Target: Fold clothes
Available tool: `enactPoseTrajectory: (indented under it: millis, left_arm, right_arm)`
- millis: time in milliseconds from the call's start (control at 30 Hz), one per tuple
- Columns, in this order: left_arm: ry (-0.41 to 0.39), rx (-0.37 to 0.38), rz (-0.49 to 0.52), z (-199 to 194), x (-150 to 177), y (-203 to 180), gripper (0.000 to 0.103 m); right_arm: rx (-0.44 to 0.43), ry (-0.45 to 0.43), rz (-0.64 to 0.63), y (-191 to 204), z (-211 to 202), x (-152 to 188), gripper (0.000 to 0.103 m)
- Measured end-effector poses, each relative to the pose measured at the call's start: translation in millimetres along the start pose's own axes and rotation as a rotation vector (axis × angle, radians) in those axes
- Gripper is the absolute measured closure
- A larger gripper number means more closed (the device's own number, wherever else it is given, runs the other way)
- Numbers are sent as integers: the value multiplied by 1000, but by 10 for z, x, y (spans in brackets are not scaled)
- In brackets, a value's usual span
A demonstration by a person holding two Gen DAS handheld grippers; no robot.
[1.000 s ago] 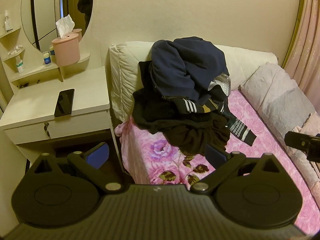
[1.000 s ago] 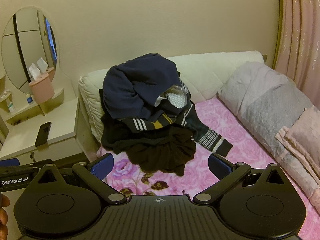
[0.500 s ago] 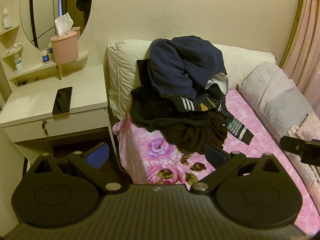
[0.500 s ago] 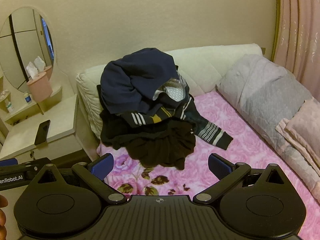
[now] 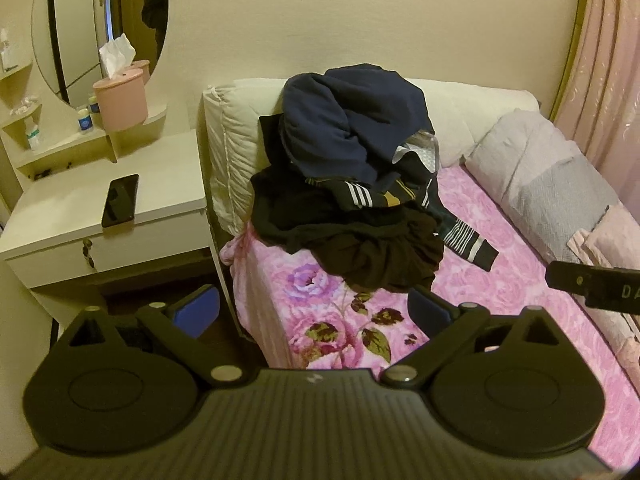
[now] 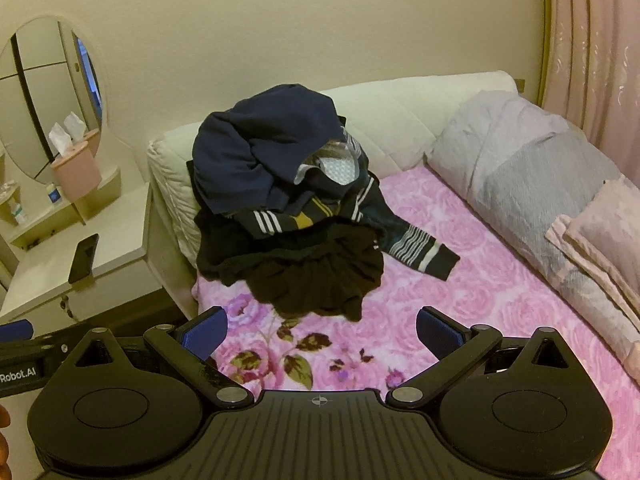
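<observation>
A heap of dark clothes sits on the pink flowered bed, at its head-end corner, leaning on the cream headboard cushion. A navy garment tops it, a striped piece with white bands lies under that, and black cloth spreads at the bottom. One striped cuff trails onto the bed. How many garments are tangled inside cannot be counted; a pale mesh lining shows only in part.

The left claw and the right claw both hover spread wide and empty, short of the heap. Each one's edge is cut off in the other's view.

Beside the bed stands one table with one phone and one pink tissue box by one oval mirror.
</observation>
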State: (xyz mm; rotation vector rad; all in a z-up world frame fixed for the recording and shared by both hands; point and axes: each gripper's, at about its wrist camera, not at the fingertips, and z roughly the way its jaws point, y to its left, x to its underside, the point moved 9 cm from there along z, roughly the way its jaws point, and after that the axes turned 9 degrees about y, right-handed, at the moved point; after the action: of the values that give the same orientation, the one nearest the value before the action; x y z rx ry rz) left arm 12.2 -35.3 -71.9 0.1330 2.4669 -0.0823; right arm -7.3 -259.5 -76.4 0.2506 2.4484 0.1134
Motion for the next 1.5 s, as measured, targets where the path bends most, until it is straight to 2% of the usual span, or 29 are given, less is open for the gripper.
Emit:
enactPoseTrajectory:
  millis: [400,500,633,733,867,1067,1267,1400,1500]
  left_arm:
    - [-104,-109,4,-386,56,121,2]
    - [-105,-124,13,-312,-42,219,2]
    - [-106,-101,61,-49,-314,287,2]
    - [-101,-75,106,305,-627,322,2]
    - [-109,-9,150,973,-1212,294,2]
    - [-118,66,228,2145,-2281,183,2]
    - [-107,129,300,3185,-3123,69,2]
    - [-65,156,316,3771,-3406,-39,3]
    - [-45,186,331,3933,-3426,-88,6]
  right_arm:
    - [-79,-44,-10,-24,-52,11,0]
    - [-69,-71,-34,-1,-32,-60,0]
    - [-43,-116,-67,4,117,-262,0]
    - [-33,-134,-82,10,316,-483,0]
    - [13,-163,-142,77,746,-986,0]
    - [97,-169,-228,239,1689,-1966,0]
    - [124,-142,-330,359,2773,-2940,0]
    - [131,-106,-378,290,3443,-3389,0]
    - [126,-69,-399,199,3865,-3617,0]
